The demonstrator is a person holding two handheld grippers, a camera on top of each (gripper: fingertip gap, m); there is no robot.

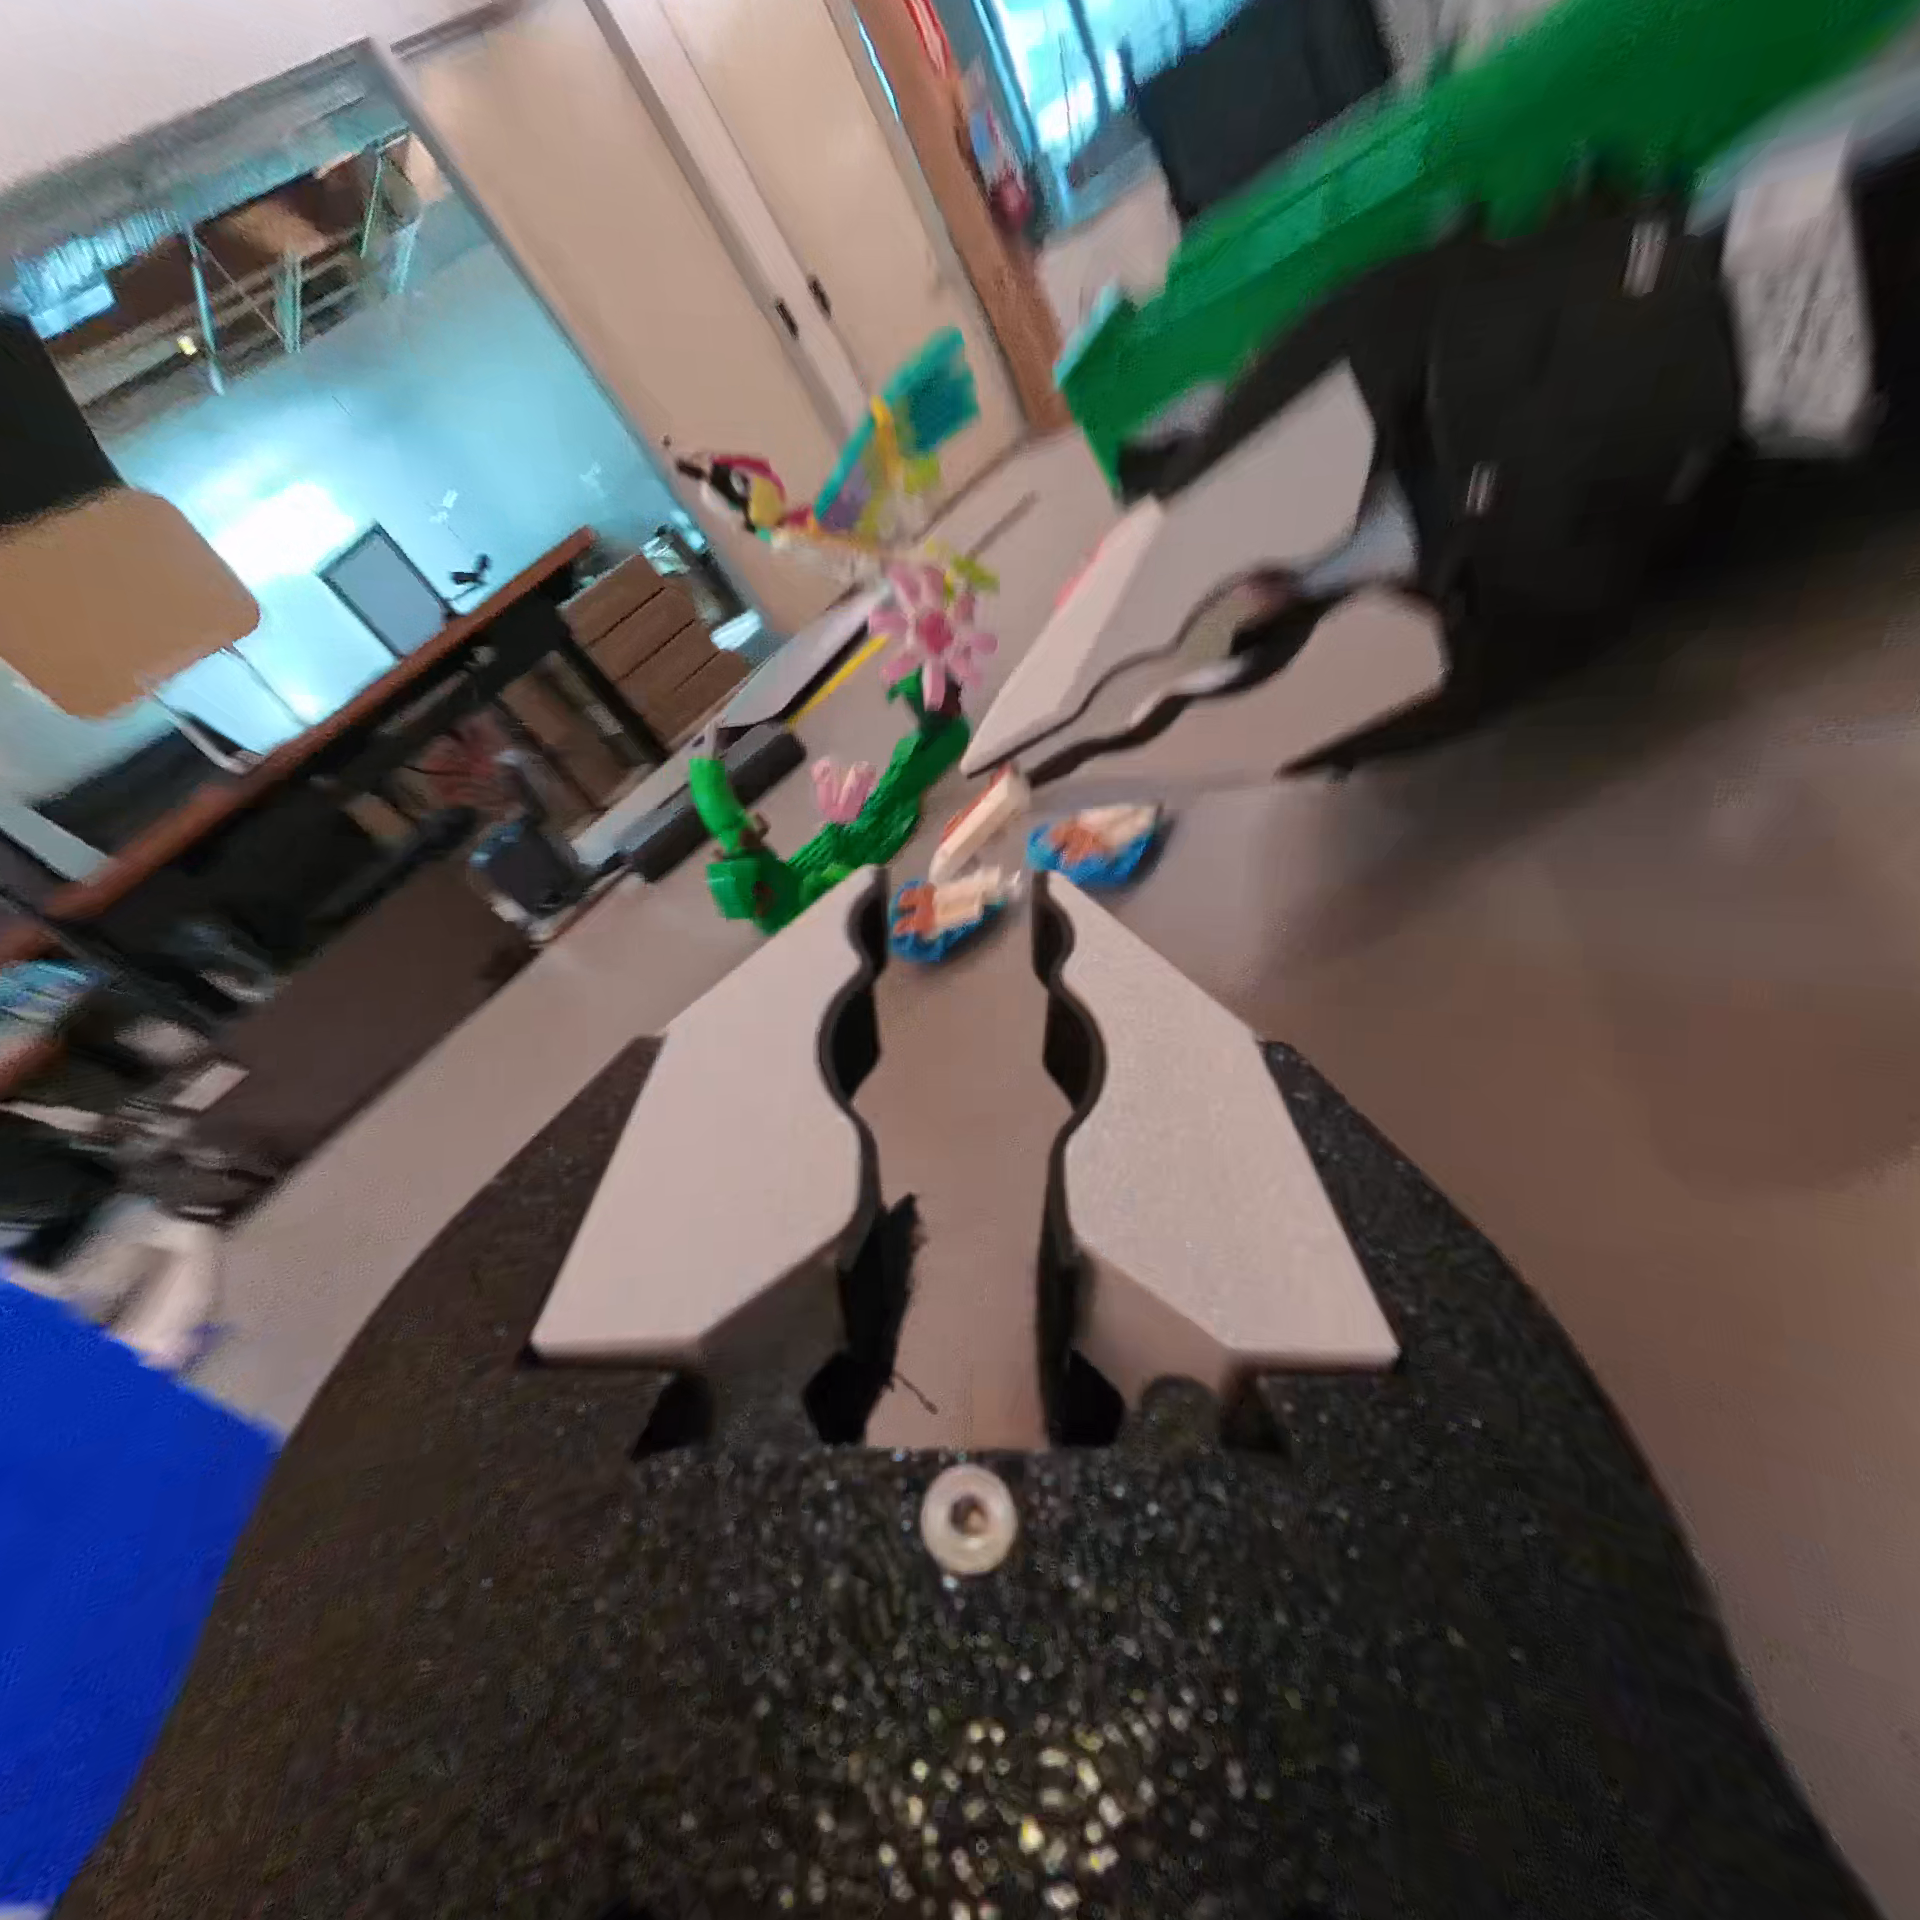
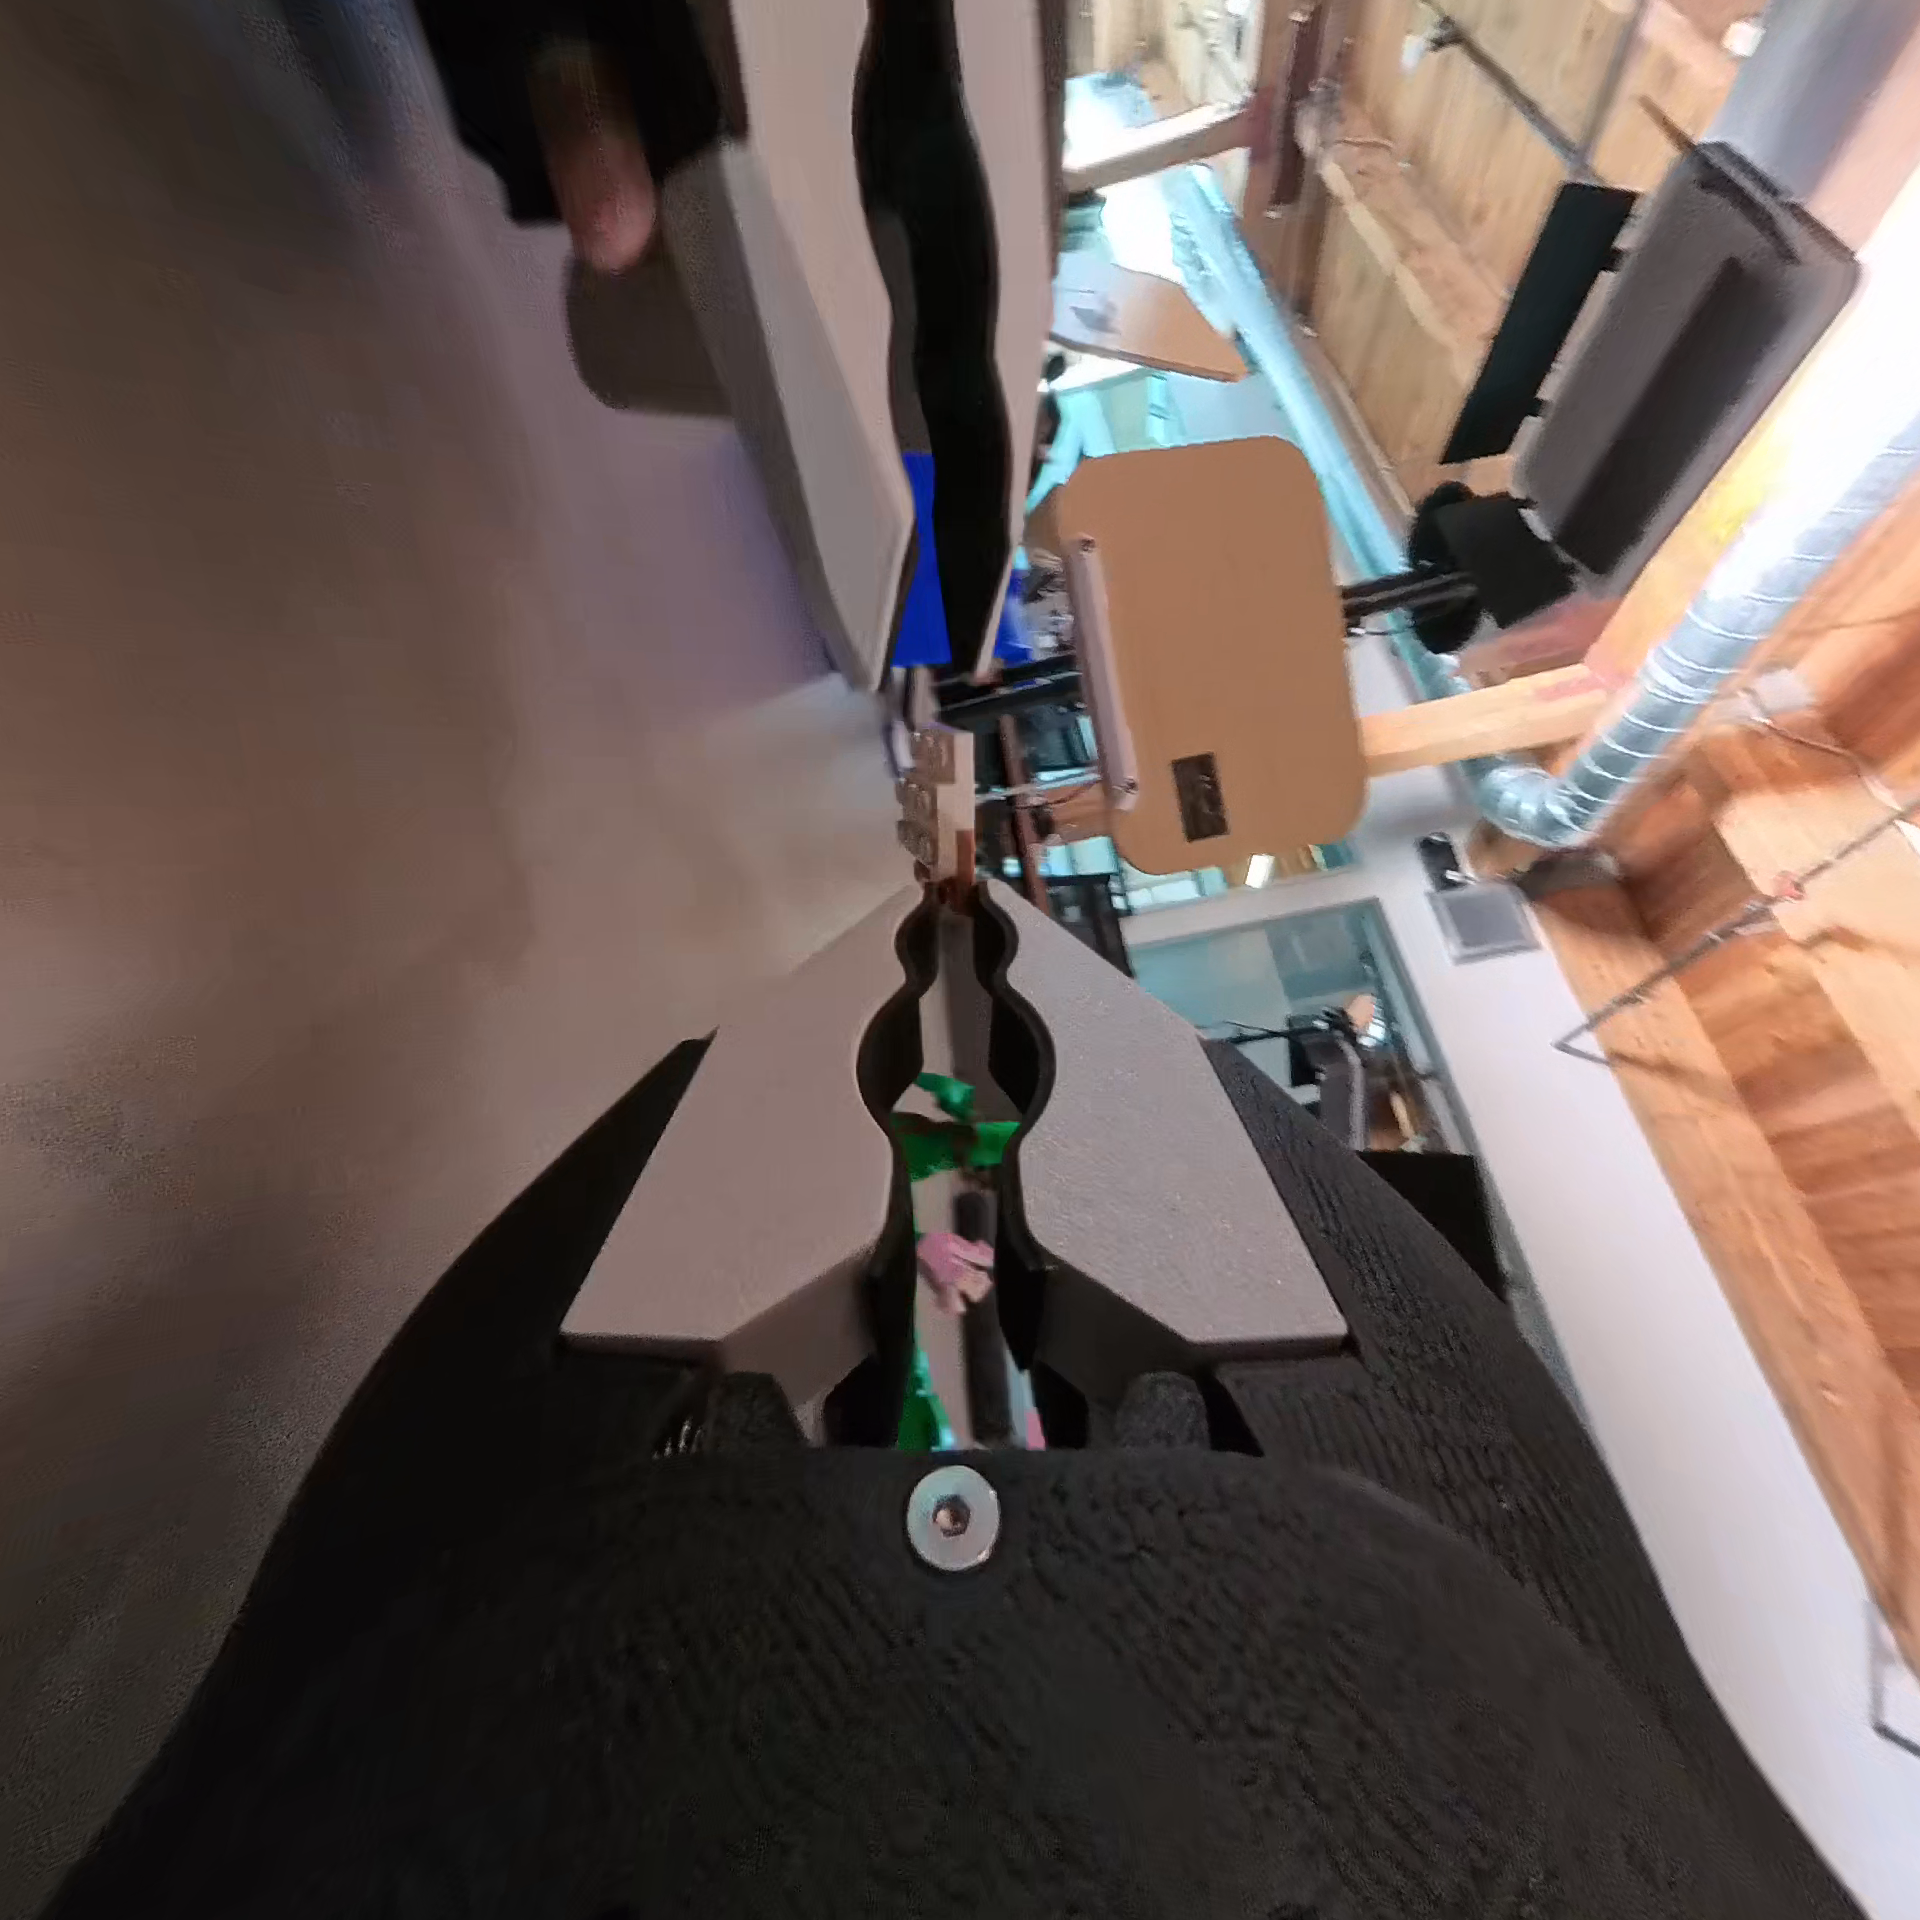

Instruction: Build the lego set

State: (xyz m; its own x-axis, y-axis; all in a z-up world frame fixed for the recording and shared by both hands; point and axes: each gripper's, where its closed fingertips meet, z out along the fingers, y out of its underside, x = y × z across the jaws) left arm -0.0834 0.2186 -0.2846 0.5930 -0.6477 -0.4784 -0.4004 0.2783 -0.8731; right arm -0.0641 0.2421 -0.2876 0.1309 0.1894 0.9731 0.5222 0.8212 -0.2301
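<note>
Between right hand-held gripper (image 2: pixel 948 894) fingertips, white studded brick (image 2: pixel 930 795)

Brick flower model (image 1: pixel 894 727) possibly blocking left gripper (image 1: pixel 961 894).

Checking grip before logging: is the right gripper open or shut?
Shut on a white brick piece. The right gripper pinches it at the fingertips; the left gripper is open and empty.

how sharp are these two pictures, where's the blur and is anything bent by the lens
Left wrist view: the left gripper is sharp, but the green and pink toy-brick plant and the right gripper beyond are motion-smeared; a bright glare patch washes the glass wall. Right wrist view: the right gripper is crisp, the pale tabletop smeared; wide-angle curvature bends the room's edges in both.
</note>
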